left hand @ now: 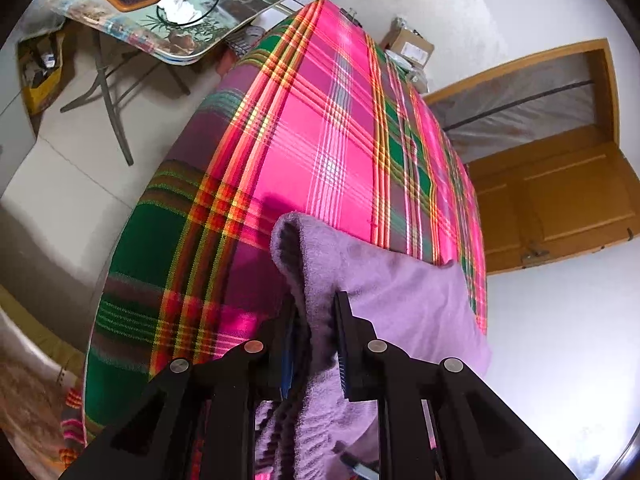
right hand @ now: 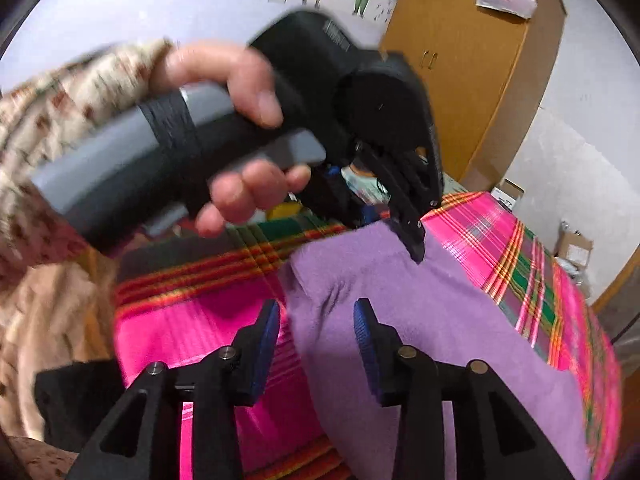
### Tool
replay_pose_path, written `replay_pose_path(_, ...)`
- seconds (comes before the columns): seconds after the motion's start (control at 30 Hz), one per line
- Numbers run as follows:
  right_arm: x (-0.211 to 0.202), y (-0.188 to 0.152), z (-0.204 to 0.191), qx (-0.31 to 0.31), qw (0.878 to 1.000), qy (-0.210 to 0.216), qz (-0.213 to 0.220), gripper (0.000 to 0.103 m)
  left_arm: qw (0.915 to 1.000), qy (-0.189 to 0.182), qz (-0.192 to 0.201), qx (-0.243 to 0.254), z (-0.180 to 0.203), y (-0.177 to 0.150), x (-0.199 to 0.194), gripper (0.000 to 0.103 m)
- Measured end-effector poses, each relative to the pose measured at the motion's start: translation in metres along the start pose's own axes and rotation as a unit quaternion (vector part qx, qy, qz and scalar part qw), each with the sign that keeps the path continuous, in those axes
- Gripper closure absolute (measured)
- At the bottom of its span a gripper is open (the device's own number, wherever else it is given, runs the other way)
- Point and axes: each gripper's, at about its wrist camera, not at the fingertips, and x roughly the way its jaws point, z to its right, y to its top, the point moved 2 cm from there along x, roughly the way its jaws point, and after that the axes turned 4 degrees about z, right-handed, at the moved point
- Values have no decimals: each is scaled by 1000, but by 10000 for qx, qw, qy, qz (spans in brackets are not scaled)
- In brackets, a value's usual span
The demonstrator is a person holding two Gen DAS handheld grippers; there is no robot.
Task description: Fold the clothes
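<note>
Purple garment (right hand: 420, 320) spread on the plaid bed (left hand: 320, 128), one grip on, one off.
Left gripper (left hand: 316, 312) is clamped on a bunched fold near the bed's edge; right gripper (right hand: 316, 316) stands released, garment's edge between its pads untouched.

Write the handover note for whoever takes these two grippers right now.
Left gripper: shut on a bunched fold of the purple garment.
Right gripper: open, the garment's edge between its pads but not pinched.
Garment lies on the pink plaid bedcover, partly folded, one end raised by the left gripper.
Left: lay that fold down, smooth it, finish folding.
</note>
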Motion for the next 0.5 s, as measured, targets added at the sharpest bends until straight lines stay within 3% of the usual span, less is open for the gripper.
replay_pose_path(0.2,24,1,-15,-485,9973,-317,-443,64,9998,-57,-159,95,-9,3,8,85)
replay_pose_path(0.43,37,11,-18,-545,9963,-473,-457,65,9992,-322,-208,92,-15,3,7,84)
replay_pose_path(0.5,39,12,-19,-568,9962,-473,-453,70,9990,-368,-221,85,-17,4,7,84)
